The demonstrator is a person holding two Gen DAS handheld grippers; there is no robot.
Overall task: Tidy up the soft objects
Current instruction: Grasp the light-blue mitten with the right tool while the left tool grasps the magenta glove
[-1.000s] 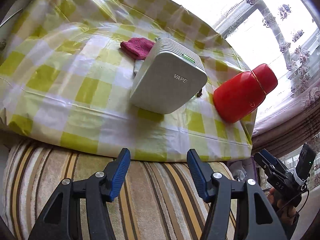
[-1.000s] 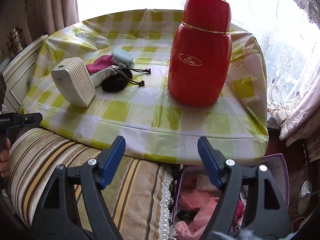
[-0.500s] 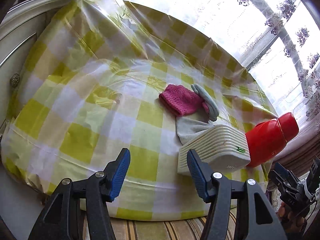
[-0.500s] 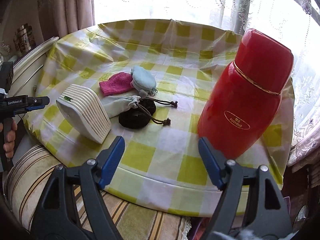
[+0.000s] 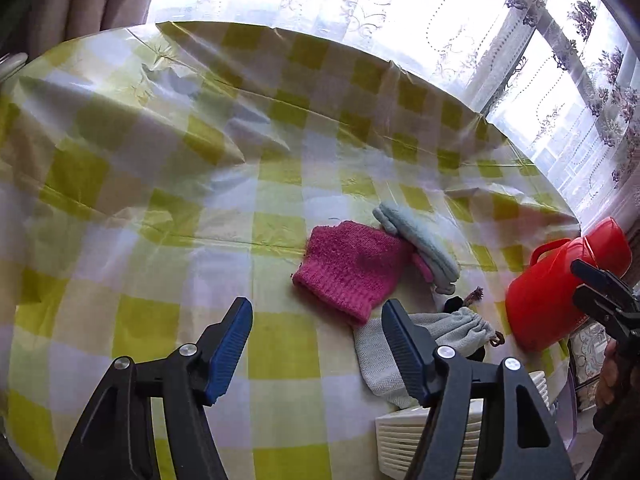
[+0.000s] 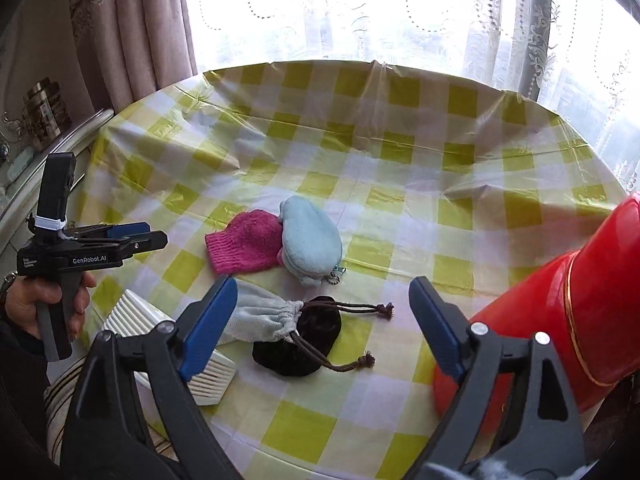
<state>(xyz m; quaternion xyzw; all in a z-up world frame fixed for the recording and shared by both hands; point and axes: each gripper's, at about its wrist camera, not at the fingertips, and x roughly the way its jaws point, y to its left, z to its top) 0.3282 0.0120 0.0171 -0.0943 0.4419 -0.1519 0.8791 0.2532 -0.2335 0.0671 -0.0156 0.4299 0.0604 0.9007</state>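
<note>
On the yellow-and-white checked tablecloth (image 6: 400,168) lie a pink knitted piece (image 5: 352,266) (image 6: 246,242), a pale blue soft pouch (image 5: 420,240) (image 6: 310,236), a grey drawstring bag (image 5: 452,330) (image 6: 264,316) and a black drawstring pouch (image 6: 300,340). My left gripper (image 5: 316,346) hovers over the cloth just near of the pink piece, jaws opening, nothing between them. My right gripper (image 6: 322,330) hangs above the black pouch, jaws opening and empty. The left gripper (image 6: 132,236) also shows at the left of the right wrist view, held by a hand.
A tall red flask (image 6: 560,320) (image 5: 560,280) stands at the table's right, close to my right gripper. A white ribbed device (image 6: 160,344) (image 5: 416,444) sits at the near edge by the grey bag. Curtains and a bright window stand behind; a striped cushion (image 6: 60,400) lies below.
Both grippers moved forward from over the striped cushion to above the table, and both opened wider. The soft items now lie right in front of the fingers.
</note>
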